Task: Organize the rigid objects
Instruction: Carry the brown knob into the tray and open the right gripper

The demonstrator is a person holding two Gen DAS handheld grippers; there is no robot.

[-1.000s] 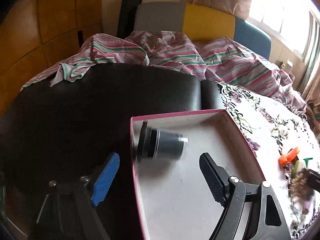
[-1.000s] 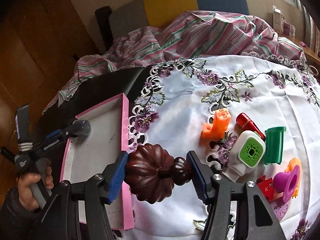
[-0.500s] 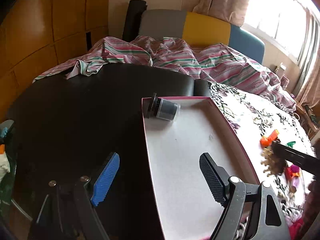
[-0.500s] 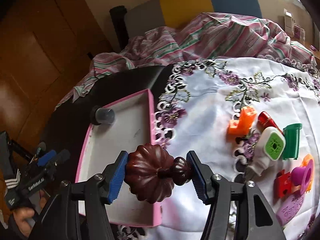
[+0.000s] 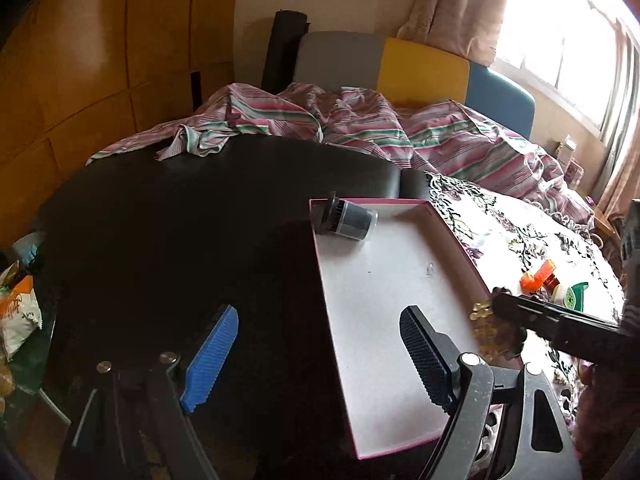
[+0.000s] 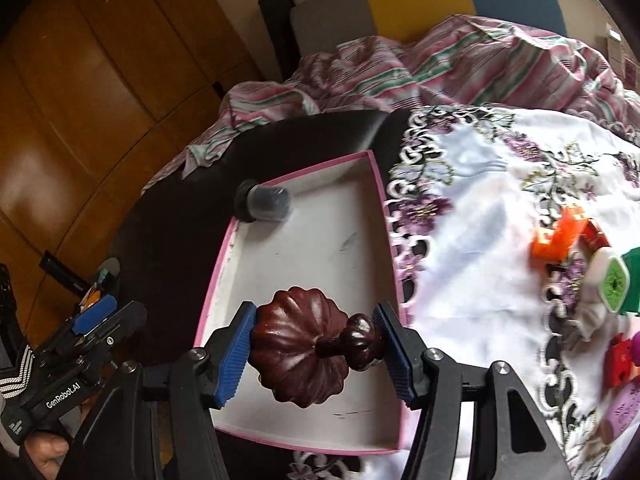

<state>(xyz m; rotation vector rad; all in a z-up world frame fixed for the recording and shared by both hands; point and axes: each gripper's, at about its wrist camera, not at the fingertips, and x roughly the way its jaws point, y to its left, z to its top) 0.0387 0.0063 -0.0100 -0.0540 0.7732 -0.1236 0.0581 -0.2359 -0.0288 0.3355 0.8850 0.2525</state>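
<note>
Our right gripper grips a brown knob above the tray. Our left gripper hangs open, empty. A cap lies in the tray's far left corner.

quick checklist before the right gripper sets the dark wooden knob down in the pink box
1. Grip: right gripper has both pads pressed on the wooden knob, one on the big ribbed end, one on the small end: ok.
2. Position: knob appears in front of the pink box floor near its front end; height above the floor: cannot tell.
3. Landing space: white floor around the knob looks bare: ok.
4. Item already inside: dark capped jar lies in the far corner, well apart from the knob: ok.
5. Left gripper: open, holding nothing, beside the box's left edge, out of the way: ok.
</note>
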